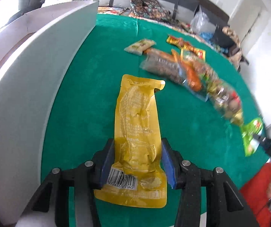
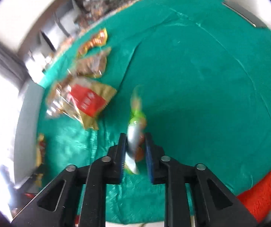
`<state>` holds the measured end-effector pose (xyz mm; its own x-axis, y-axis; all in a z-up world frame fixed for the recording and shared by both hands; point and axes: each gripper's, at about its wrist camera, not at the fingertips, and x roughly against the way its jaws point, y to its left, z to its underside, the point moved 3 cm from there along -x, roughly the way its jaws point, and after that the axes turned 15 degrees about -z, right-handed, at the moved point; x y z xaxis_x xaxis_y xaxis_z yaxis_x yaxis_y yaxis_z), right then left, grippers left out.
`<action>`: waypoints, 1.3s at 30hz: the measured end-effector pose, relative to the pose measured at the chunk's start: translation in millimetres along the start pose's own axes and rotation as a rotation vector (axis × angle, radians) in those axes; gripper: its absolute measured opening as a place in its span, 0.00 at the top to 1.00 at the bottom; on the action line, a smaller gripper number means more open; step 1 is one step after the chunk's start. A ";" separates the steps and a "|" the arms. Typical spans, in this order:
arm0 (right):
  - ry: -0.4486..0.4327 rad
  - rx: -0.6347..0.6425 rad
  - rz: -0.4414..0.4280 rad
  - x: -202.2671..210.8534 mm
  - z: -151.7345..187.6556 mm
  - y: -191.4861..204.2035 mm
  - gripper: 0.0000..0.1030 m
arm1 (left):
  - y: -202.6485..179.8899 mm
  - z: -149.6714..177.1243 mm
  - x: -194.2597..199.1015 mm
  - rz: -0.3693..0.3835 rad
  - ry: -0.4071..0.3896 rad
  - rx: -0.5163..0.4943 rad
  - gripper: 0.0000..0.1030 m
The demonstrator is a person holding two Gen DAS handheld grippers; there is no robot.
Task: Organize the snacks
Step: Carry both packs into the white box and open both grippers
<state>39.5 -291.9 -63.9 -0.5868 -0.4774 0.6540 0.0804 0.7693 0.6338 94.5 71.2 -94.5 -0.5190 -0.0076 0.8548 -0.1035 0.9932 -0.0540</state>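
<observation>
Left hand-held gripper (image 1: 137, 147) grips yellow pouch (image 1: 138, 124); right hand-held gripper (image 2: 135, 141) grips green packet (image 2: 134, 130).

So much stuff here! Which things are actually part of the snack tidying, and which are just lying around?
Part of the job:
- yellow pouch, clamped in the left gripper
- green packet, clamped in the right gripper
- loose snack packets on the green cloth
- white box, probably the container

Just lying about:
- clear plastic bag
- patterned cushions
</observation>
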 end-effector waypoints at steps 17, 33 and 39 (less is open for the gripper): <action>-0.075 0.138 -0.139 28.9 -21.8 75.5 0.83 | 61.0 -41.1 106.6 0.159 -0.167 0.262 0.54; 0.272 0.557 -0.632 -99.2 40.4 430.4 0.61 | 271.9 -38.7 113.9 -0.331 -0.106 0.461 0.26; 0.118 0.614 -0.628 -59.7 13.3 414.5 0.39 | 260.1 -32.6 128.9 -0.315 -0.161 0.466 0.23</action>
<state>97.2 61.1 154.3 -0.2877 -0.9028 0.3198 -0.6951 0.4265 0.5787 28.3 332.4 18.5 -0.5214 -0.3481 0.7791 -0.6168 0.7846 -0.0622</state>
